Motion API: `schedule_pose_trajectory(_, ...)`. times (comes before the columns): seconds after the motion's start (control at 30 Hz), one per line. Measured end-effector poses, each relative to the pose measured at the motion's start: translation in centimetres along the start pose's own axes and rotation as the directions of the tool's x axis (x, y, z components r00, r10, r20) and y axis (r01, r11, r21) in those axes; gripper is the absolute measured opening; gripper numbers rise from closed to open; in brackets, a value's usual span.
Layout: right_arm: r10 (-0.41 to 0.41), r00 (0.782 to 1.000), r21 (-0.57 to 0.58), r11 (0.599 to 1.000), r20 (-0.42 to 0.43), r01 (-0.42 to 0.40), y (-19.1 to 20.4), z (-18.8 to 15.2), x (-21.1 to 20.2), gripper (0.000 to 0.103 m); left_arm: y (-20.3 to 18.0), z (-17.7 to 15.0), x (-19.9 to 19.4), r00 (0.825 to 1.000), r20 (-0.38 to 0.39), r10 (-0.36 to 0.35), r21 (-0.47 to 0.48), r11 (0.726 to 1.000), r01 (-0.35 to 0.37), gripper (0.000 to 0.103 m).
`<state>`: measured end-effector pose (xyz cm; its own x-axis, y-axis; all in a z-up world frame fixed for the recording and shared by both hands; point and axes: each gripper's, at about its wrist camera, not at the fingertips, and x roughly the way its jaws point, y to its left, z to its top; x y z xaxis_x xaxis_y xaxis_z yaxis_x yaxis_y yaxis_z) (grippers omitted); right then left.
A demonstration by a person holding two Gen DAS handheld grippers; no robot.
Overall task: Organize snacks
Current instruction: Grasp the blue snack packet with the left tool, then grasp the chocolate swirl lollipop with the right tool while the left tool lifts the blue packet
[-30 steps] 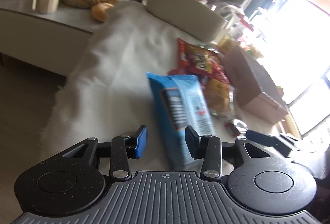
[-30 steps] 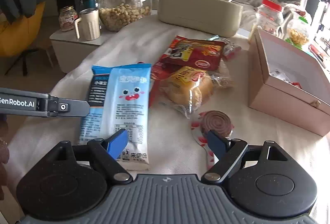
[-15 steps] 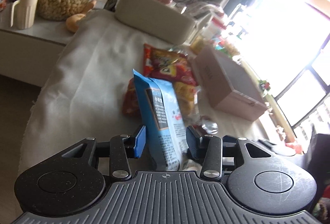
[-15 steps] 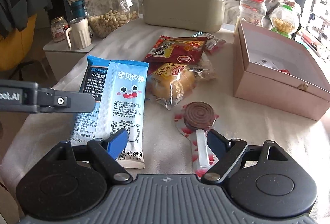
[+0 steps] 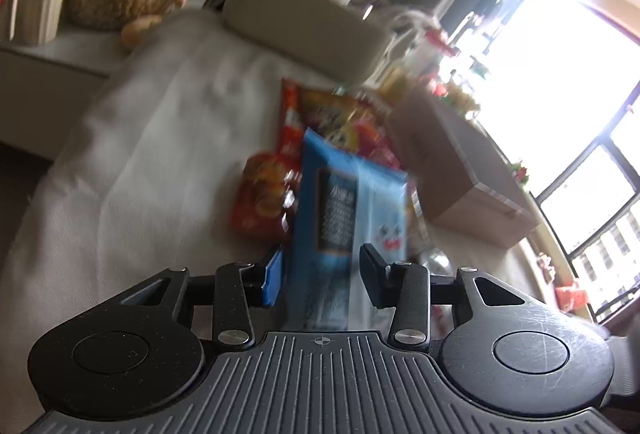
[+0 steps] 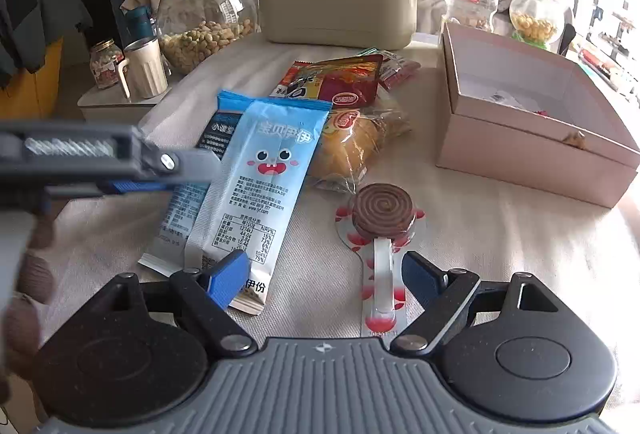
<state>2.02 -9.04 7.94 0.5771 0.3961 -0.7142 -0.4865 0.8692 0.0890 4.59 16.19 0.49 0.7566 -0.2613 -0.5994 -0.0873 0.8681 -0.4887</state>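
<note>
A blue snack packet [image 6: 256,174] lies on the white cloth; in the left wrist view the packet [image 5: 344,218] stands between my left gripper's [image 5: 322,280] fingers, which close on its left edge. In the right wrist view the left gripper [image 6: 176,170] reaches in from the left onto the packet. My right gripper [image 6: 324,276] is open, hovering over the stick of a chocolate swirl lollipop [image 6: 384,212]. A bun in clear wrap [image 6: 352,146] and a red snack bag [image 6: 336,78] lie behind. The open pink box [image 6: 532,138] stands at right.
A beige container [image 6: 336,14] stands at the back, a peanut jar [image 6: 206,22] and a mug [image 6: 144,72] at back left, two small jars [image 6: 472,2] behind the box. The cloth's left edge drops off beside a low side table [image 6: 116,102].
My left gripper has come onto the blue packet and closed in on its edge, tilting it. My right gripper moved forward toward the lollipop and stayed open.
</note>
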Motion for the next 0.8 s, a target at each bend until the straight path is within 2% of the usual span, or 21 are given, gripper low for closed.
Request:
schedule_pose_trajectory(0.07,-0.001,0.999,0.005,1.0,0.044,0.001,-0.2,0.0,-0.7,0.085,0.3,-0.2,0.0,1.0,0.002,-0.016,-0.003,1.0,0.016,0.045)
schedule_pose_trajectory(0.17,-0.049,0.994,0.014,0.999,0.097,0.048,-0.6,0.1,-1.2,0.084,0.5,-0.3,-0.4,0.999,-0.007,-0.051,-0.005,0.999,0.051,0.045)
schedule_pose_trajectory(0.27,-0.05,0.997,0.032,0.998,0.054,0.048,-1.1,0.2,-0.2,0.073,-0.4,-0.3,-1.1,0.995,-0.014,-0.101,-0.003,0.995,0.101,0.045)
schedule_pose_trajectory(0.3,-0.044,0.998,0.043,0.998,0.05,0.042,-1.2,0.0,0.0,0.072,-1.0,-0.2,-1.4,0.995,-0.007,-0.097,0.014,0.995,0.097,0.046)
schedule_pose_trajectory(0.37,-0.048,0.997,0.044,0.998,0.058,0.046,-1.5,0.1,-0.2,0.072,-1.9,-0.1,-1.8,0.994,-0.001,-0.108,0.047,0.993,0.108,0.045)
schedule_pose_trajectory(0.47,-0.055,0.997,0.046,0.998,0.053,0.053,-1.8,-0.1,-0.2,0.072,-2.6,0.1,-1.2,0.985,-0.03,-0.172,0.048,0.984,0.173,0.044)
schedule_pose_trajectory(0.6,-0.042,0.999,0.063,0.997,0.035,0.039,-2.5,-0.6,-0.3,0.072,-3.6,0.3,0.8,0.986,-0.05,-0.157,0.074,0.984,0.161,0.044)
schedule_pose_trajectory(0.67,-0.048,0.998,0.069,0.997,0.037,0.045,-2.9,-0.8,-0.4,0.072,-3.9,0.5,1.9,0.99,-0.047,-0.134,0.084,0.987,0.137,0.041)
schedule_pose_trajectory(0.73,-0.051,0.998,0.076,0.996,0.045,0.047,-3.3,-1.0,-0.7,0.072,-4.1,0.9,2.4,0.993,-0.028,-0.117,0.102,0.988,0.119,0.023)
schedule_pose_trajectory(0.8,-0.054,0.997,0.08,0.996,0.048,0.05,-3.5,-1.1,-0.8,0.072,-3.9,1.2,2.5,0.99,-0.03,-0.135,0.076,0.988,0.137,0.021)
